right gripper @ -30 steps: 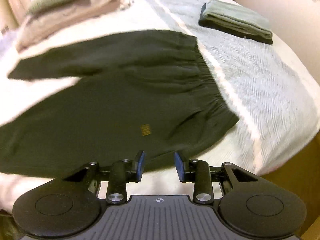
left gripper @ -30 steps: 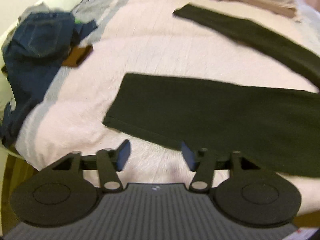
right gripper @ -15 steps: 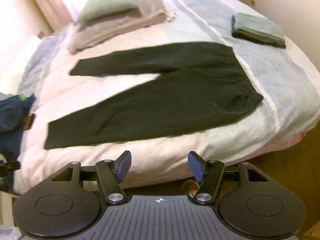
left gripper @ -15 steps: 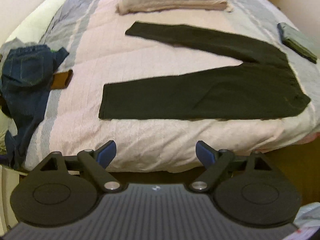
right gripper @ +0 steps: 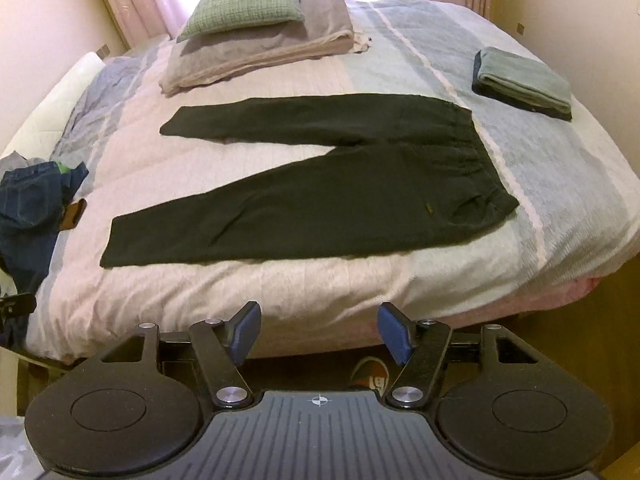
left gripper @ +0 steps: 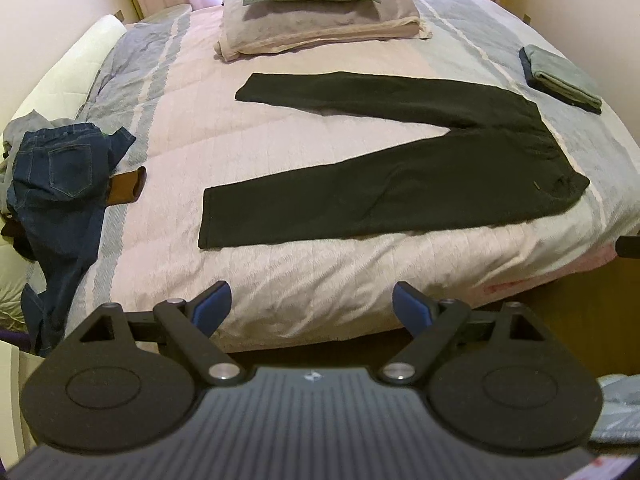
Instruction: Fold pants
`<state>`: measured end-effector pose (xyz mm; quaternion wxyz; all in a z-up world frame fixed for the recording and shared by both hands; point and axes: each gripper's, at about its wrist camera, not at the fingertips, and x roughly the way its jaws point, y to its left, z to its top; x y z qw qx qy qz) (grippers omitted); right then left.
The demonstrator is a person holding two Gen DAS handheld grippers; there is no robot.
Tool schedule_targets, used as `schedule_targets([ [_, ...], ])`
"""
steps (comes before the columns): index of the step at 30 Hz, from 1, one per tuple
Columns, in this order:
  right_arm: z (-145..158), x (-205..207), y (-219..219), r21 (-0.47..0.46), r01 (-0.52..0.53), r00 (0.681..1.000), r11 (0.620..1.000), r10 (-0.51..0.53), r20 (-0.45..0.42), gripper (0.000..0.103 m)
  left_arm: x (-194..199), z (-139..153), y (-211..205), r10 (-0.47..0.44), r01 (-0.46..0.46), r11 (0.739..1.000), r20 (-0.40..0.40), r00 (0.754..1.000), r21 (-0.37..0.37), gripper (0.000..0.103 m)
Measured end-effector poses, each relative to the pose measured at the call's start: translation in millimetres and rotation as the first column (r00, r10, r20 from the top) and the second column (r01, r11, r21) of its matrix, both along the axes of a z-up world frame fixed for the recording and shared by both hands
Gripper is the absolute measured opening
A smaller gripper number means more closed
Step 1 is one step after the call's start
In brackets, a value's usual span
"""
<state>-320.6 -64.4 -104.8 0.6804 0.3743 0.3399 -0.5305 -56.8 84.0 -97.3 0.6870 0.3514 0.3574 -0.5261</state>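
Jeans (left side) cut off by frame.

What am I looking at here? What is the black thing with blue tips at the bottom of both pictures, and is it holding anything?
There is no robot. A person holds one hand-held gripper in each hand, each with a wide-angle camera looking along its two fingers. One picture comes from the left gripper, the other from the right gripper. The blue tips are the finger pads. Both grippers are open, hold nothing, and hang in front of the bed. On the bed a pair of dark pants lies flat with its legs spread in a V, not yet folded. Blue jeans lie crumpled at the left edge, a folded green cloth lies at the right, and a green pillow lies on folded blankets at the far end.
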Motion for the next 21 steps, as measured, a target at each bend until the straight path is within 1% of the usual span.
schedule_targets([
  [9, -9, 4, 20, 0.035, 0.0, 1.0, 0.999, 0.0, -0.011, 0.062, -7, -2, 10, -0.001, 0.001, 1.0, 0.006, 1.0, 0.01, 0.086],
  [21, -8, 12, 19, 0.032, -0.015, 1.0, 0.999, 0.016, -0.019, 0.062, -1, -3, 12, 0.015, -0.015, 1.0, -0.006, 1.0, 0.008, 0.086],
])
